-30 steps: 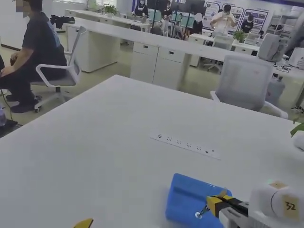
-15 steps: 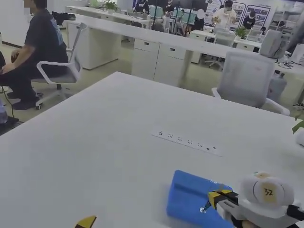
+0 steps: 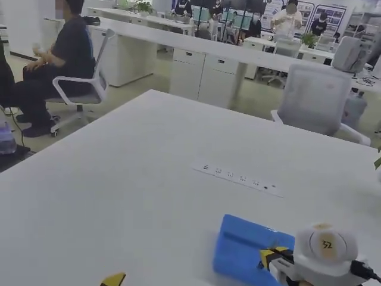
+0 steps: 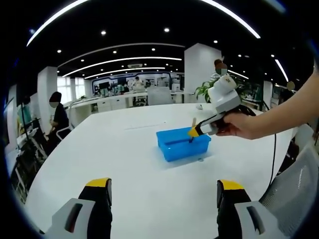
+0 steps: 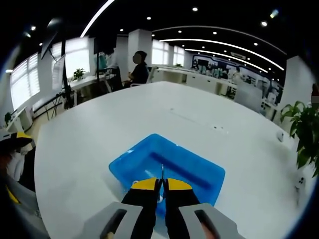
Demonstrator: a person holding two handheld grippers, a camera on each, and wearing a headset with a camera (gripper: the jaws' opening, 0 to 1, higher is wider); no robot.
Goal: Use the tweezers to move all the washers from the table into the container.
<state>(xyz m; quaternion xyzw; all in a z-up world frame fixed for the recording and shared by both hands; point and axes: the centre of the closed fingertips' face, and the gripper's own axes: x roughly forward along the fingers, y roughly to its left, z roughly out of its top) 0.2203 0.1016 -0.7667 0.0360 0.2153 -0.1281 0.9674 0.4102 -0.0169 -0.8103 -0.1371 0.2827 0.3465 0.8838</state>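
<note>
- Since a second ago the right gripper (image 3: 269,257) has come further in over the blue container (image 3: 238,241). Its round white top has rolled across in front of the tips. The tweezer points and the washer that showed there earlier are now covered in the head view. Part of that shift is just the headset moving.
- The right gripper's jaws are pinched almost together on the tweezers (image 5: 162,173), holding them by the handle end.
- The left gripper (image 4: 164,183) hangs low over the table (image 4: 124,164) with its jaws spread wide and nothing in them, well apart from the container.
- The tweezers are over the inside of the container, with their tips down between its walls.
- I cannot make out whether a washer is in the tips; the right gripper view is too fine and blurred there to say.
- What could go wrong:
  - If the tips open while near a wall, the washer could bounce off the rim and land back on the table.
  - If the tips catch the container on the way out, it could skid, since nothing is steadying it.
  - If the clamp eases, the thin tweezers could twist or slip between the jaws.
- The tweezers' long axis runs straight on from the right gripper's jaws. The handle end is in the jaws and the points aim away from the hand, slanting down into the container.
</note>
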